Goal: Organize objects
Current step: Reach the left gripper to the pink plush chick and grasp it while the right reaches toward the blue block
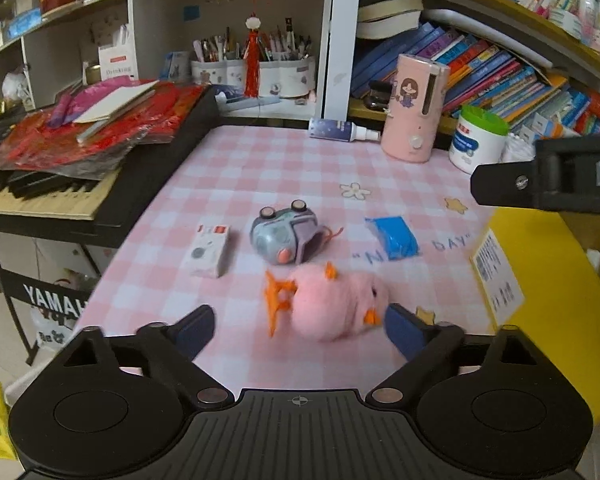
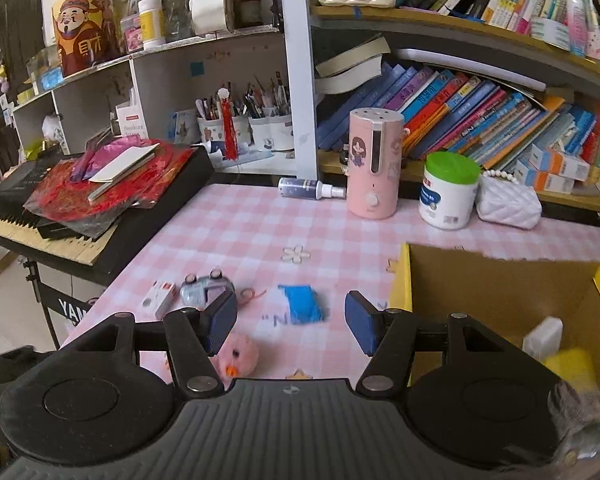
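Observation:
A pink plush chick [image 1: 332, 304] lies on the pink checked tablecloth [image 1: 260, 168] between the wide-apart fingers of my left gripper [image 1: 298, 320], which is open; the left pad stands well clear of it. Beyond the chick lie a grey-blue toy car [image 1: 284, 236], a small white box [image 1: 208, 250] and a blue packet [image 1: 394, 238]. My right gripper [image 2: 292, 314] hangs open above the table with nothing between its pads; the blue packet [image 2: 302, 304] shows past them, the chick [image 2: 238, 354] low on the left. A yellow cardboard box [image 2: 404, 280] at the right holds a white and a yellow item.
A Yamaha keyboard [image 1: 60, 196] piled with red papers borders the table's left side. At the back stand a spray bottle [image 2: 308, 190], a pink humidifier [image 2: 374, 164], a green-lidded jar [image 2: 448, 192] and a white purse [image 2: 508, 200]. Bookshelves rise behind.

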Demonstrator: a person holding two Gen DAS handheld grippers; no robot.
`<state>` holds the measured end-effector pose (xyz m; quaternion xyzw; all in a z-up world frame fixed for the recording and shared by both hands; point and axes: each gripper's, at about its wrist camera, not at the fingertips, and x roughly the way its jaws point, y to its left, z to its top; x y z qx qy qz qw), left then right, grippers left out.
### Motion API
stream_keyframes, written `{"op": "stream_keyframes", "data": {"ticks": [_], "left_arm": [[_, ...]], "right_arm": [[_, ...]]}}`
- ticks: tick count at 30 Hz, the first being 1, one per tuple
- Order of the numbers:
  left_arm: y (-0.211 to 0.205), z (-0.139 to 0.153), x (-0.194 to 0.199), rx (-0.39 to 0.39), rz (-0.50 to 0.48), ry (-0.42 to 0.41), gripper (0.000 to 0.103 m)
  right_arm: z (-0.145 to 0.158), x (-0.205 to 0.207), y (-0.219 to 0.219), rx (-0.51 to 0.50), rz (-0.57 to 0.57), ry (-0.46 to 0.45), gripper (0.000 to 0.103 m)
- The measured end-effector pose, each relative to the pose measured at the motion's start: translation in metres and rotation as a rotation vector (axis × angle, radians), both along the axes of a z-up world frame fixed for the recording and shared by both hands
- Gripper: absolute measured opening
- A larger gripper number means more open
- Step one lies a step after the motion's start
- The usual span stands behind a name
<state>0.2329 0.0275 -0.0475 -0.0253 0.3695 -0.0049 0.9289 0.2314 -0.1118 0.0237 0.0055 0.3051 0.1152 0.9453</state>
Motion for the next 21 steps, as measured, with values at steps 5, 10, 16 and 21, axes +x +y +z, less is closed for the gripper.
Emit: {"op": "stream_keyframes", "data": {"ticks": [5,10,16,21], "left_arm": [[-0.016,-0.014,0.026,0.0,-0.032,0.007,0.096],[-0.027,-0.034,0.047,0.071,-0.004,0.051,0.096],[-0.024,-0.042,0.053,0.069,-0.03,0.075,0.092],[-0.01,-0.032,0.043,0.02,-0.029,0.066,0.083]], "right_arm": [[-0.002,0.023,-0.003,0.007,0.002,0.028,0.059],[-0.005,0.038,-0.004,0.007,0.002,0.052,0.06],[-0.008,0.055,-0.001,0.008,0.015,0.074,0.061],[-0.015,0.069,0.005,0.009,0.026,0.097,0.061]]}}
